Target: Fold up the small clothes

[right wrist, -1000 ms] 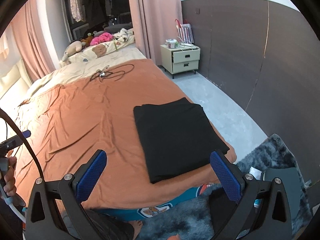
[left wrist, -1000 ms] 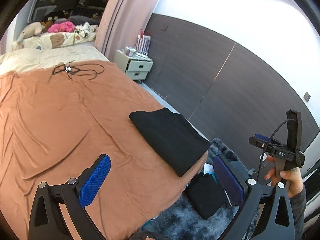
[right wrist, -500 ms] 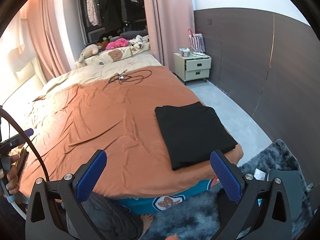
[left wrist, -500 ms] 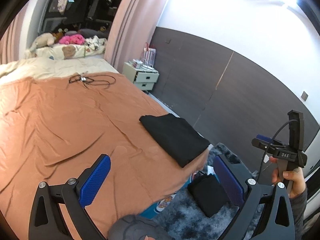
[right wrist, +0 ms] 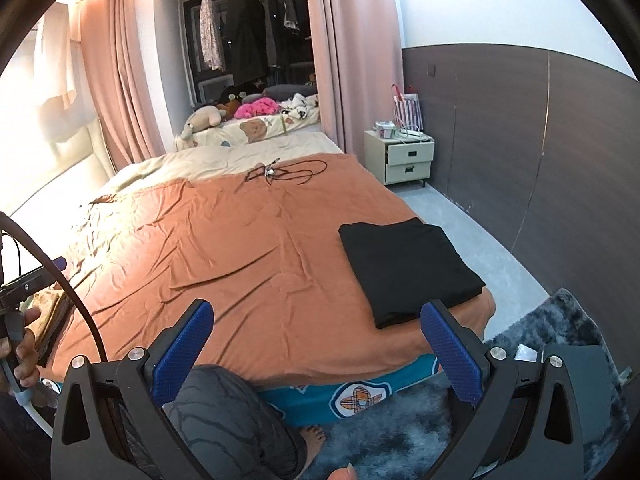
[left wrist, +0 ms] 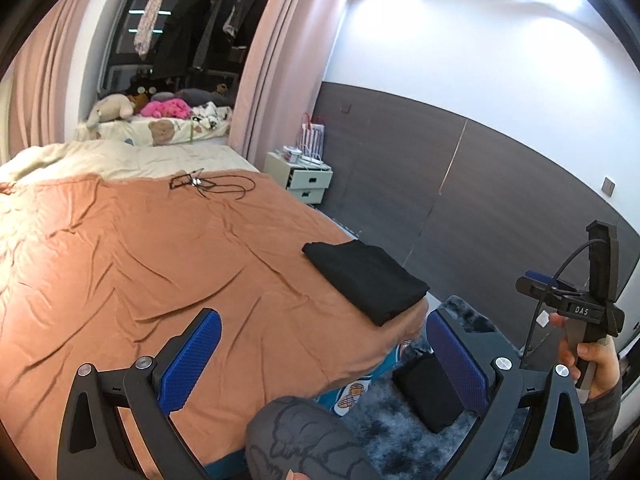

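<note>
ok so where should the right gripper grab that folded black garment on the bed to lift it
Pinch the folded black garment at its near corner, where its layered edge lies by the foot edge of the orange sheet. Bring the right gripper, open, in low from the foot of the bed, sliding one finger under all the layers.

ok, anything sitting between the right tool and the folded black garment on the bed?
Nothing visible. The right tool is open and held above the bed's foot edge; only bare orange sheet lies between it and the folded black garment, which rests at the bed's right corner. The tangled cable lies further up the bed, out of the way.
</note>
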